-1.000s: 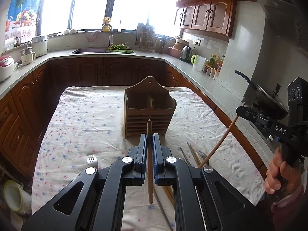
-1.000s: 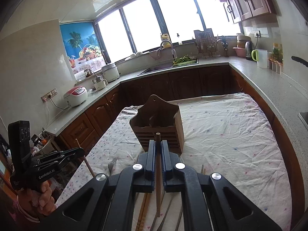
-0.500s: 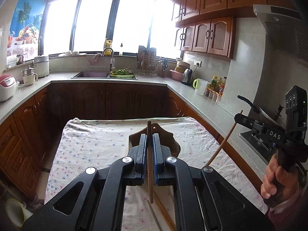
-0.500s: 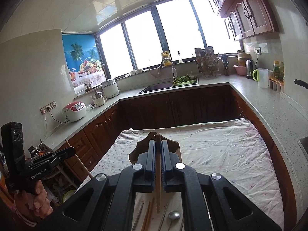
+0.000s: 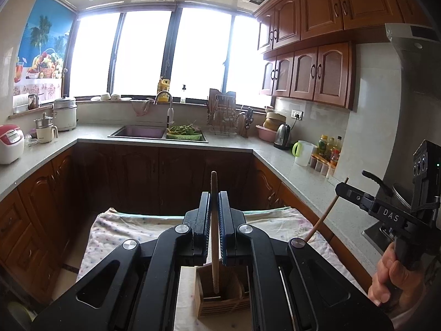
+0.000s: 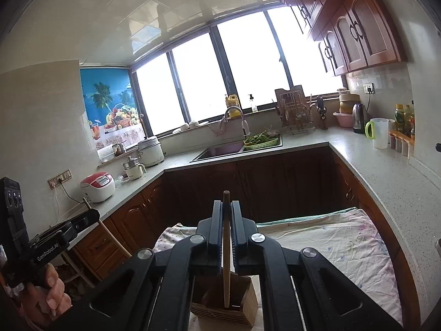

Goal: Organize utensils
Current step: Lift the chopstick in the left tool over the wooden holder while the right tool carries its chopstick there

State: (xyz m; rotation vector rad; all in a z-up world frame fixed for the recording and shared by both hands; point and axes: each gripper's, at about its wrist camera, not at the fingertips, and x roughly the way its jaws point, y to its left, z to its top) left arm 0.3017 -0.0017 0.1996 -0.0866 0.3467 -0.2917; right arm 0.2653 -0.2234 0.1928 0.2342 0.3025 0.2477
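My left gripper (image 5: 214,201) is shut on a wooden chopstick (image 5: 214,237) held upright, its lower end down inside the wooden utensil holder (image 5: 217,300) below. My right gripper (image 6: 226,209) is shut on a second chopstick (image 6: 226,262), also upright, its lower end inside the same holder (image 6: 223,300). The right gripper with its chopstick shows at the right of the left wrist view (image 5: 355,194). The left gripper shows at the left of the right wrist view (image 6: 91,216). The holder stands on the floral cloth (image 5: 132,229). Other utensils are hidden under the gripper bodies.
The cloth-covered table (image 6: 344,237) sits inside a U-shaped counter (image 5: 275,160) with brown cabinets. A sink (image 5: 140,132), rice cooker (image 5: 9,146), kettle (image 5: 282,136) and jug (image 5: 301,153) stand on it. A wok (image 5: 386,190) sits at the right.
Both grippers rose and moved forward over the holder, tilting up. The holder went from ahead of the fingers to below them, and both chopstick ends now reach into it.
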